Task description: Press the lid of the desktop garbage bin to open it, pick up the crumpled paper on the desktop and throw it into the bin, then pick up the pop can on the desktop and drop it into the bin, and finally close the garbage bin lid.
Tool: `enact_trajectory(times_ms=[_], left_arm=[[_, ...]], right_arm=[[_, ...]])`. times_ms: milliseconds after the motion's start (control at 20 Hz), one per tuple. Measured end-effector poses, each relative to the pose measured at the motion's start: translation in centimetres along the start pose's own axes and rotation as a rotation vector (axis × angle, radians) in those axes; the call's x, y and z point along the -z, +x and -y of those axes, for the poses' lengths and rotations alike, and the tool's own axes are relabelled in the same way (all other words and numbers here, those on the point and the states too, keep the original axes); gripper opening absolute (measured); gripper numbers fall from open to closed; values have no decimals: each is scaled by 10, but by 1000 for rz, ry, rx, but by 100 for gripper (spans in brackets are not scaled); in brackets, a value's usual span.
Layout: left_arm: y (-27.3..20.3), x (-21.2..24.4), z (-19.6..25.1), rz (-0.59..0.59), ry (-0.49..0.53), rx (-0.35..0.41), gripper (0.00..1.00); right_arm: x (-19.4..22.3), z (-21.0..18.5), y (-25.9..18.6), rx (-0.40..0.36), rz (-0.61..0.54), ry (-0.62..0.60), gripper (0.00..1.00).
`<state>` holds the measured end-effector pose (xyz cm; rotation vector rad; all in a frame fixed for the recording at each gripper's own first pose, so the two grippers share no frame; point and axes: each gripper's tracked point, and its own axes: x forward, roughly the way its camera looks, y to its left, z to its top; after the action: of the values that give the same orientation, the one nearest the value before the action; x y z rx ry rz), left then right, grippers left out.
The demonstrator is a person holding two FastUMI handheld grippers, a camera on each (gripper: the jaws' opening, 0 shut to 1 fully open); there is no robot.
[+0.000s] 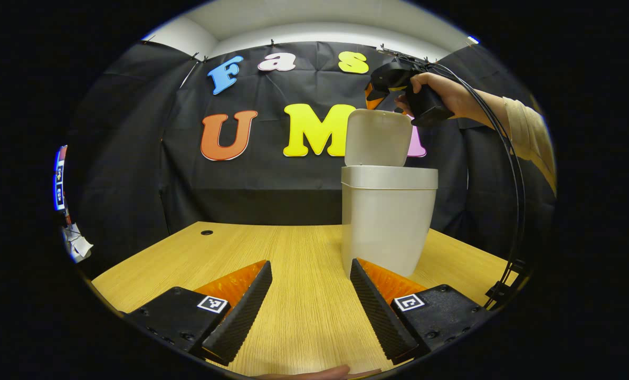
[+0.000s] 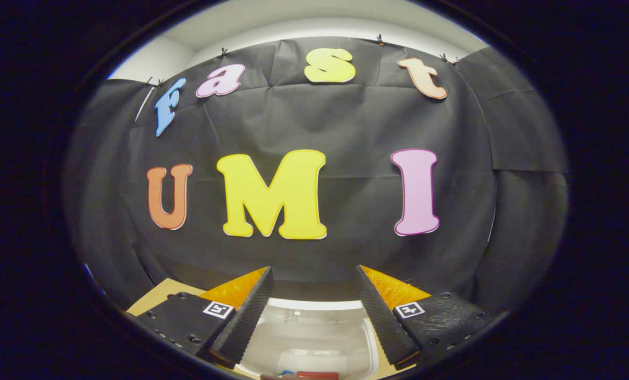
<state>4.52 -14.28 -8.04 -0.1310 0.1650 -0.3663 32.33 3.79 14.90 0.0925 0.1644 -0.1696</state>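
Holding your left gripper (image 1: 310, 311) low over the desk (image 1: 293, 253), jaws apart, empty; bin (image 1: 386, 221) stands upright just ahead-right of it, long axis vertical, lid (image 1: 379, 138) raised, facing you. Your right gripper (image 2: 312, 316) hangs above the bin's open mouth (image 2: 314, 338), jaws apart, nothing between; something red and blue lies inside

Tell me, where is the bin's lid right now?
In the left gripper view the lid stands flipped up at the back of the white bin, right of centre on the wooden table, just below the right gripper.
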Motion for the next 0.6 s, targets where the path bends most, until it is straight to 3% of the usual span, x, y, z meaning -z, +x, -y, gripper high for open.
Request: enact_trajectory(times_ms=[450, 600], left_arm=[[-2, 7, 17, 0, 32, 57, 98], [-1, 12, 17, -7, 15, 63, 98]], right_arm=[[76, -13, -2, -56, -260, 26, 94], [99, -1, -4, -7, -329, 24, 96]])
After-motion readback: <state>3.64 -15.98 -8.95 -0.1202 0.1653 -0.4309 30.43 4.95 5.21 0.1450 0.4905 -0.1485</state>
